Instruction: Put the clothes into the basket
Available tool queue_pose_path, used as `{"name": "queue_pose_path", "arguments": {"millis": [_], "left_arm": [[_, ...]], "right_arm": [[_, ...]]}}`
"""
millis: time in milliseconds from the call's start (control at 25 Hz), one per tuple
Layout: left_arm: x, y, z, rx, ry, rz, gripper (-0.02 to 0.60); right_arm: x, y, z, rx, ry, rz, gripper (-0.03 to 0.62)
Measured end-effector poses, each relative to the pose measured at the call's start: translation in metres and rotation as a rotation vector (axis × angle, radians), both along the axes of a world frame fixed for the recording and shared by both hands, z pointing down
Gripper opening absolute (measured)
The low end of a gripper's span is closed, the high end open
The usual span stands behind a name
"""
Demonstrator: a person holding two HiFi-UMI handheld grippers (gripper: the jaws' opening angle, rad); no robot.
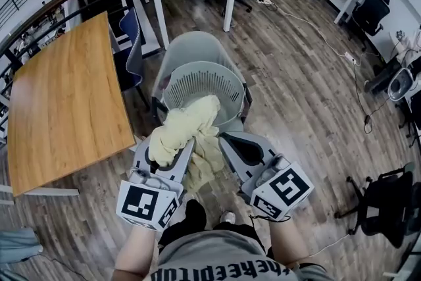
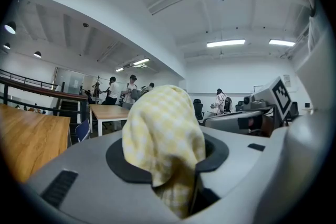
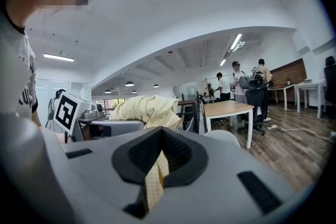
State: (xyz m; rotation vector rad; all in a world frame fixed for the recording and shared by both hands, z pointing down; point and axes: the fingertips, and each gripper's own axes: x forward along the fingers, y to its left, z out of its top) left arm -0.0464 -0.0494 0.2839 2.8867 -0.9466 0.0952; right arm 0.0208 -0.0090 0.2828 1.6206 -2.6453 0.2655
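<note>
Left tool (image 1: 172, 149): I see it clamped on a thick bunch of the yellow checked garment (image 1: 191, 118).
Right tool (image 1: 228, 139): pinching a thin fold of the same garment.
Laundry basket (image 1: 205, 81): straight ahead of both tools; the garment's far end seems to overhang its near rim.
Nearer tool: neither, I judge.

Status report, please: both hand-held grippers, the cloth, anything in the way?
Left hand-held gripper shut on yellow cloth. Right hand-held gripper shut on a strip of it. Cloth bunched at near rim of basket. Nothing seen blocking.
</note>
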Motion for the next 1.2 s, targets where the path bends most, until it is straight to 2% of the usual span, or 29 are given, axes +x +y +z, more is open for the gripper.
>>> {"name": "queue_pose_path", "arguments": {"millis": [800, 1200], "left_arm": [[-0.012, -0.058, 0.004, -0.001, 0.005, 0.124, 0.183], [-0.012, -0.073, 0.01, -0.024, 0.025, 0.136, 0.183]], "right_arm": [[-0.014, -0.048, 0.008, -0.009, 0.002, 0.141, 0.009], [-0.012, -0.055, 0.013, -0.026, 0.018, 0.174, 0.009]]}}
